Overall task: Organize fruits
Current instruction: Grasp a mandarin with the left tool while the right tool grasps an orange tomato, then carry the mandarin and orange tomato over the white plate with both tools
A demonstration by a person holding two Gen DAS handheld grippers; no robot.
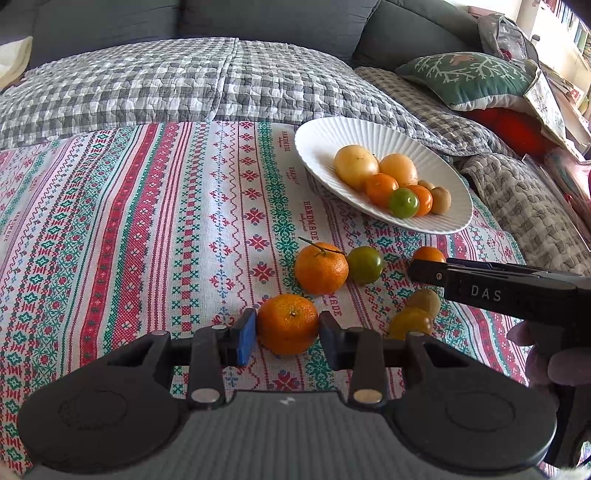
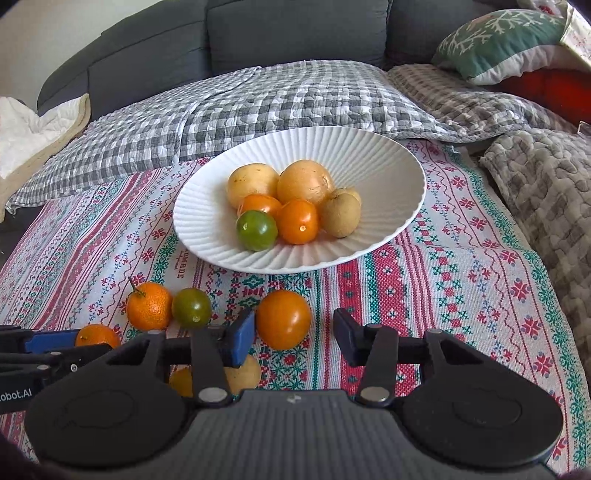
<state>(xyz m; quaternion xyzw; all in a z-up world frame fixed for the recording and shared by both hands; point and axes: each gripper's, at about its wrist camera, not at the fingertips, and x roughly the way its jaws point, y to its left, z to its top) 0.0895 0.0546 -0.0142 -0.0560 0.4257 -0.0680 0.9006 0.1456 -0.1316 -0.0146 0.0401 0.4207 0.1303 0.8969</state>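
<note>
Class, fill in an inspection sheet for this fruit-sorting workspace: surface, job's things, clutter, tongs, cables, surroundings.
Surface: patterned tablecloth, flat.
Job's things: white ribbed plate holding seven fruits; stemmed mandarin, green-orange tomato and other fruit loose on the cloth.
Clutter: nothing seen.
Tongs: left tongs shut on a mandarin; right tongs with an orange tomato between the fingers, left pad touching, right pad apart.
Cables: nothing seen.
Surroundings: grey sofa, checked quilt, green cushion.

My right tool (image 2: 293, 338) stands with its pads apart around an orange tomato (image 2: 283, 319), the white fruit plate (image 2: 384, 162) just beyond.
</note>
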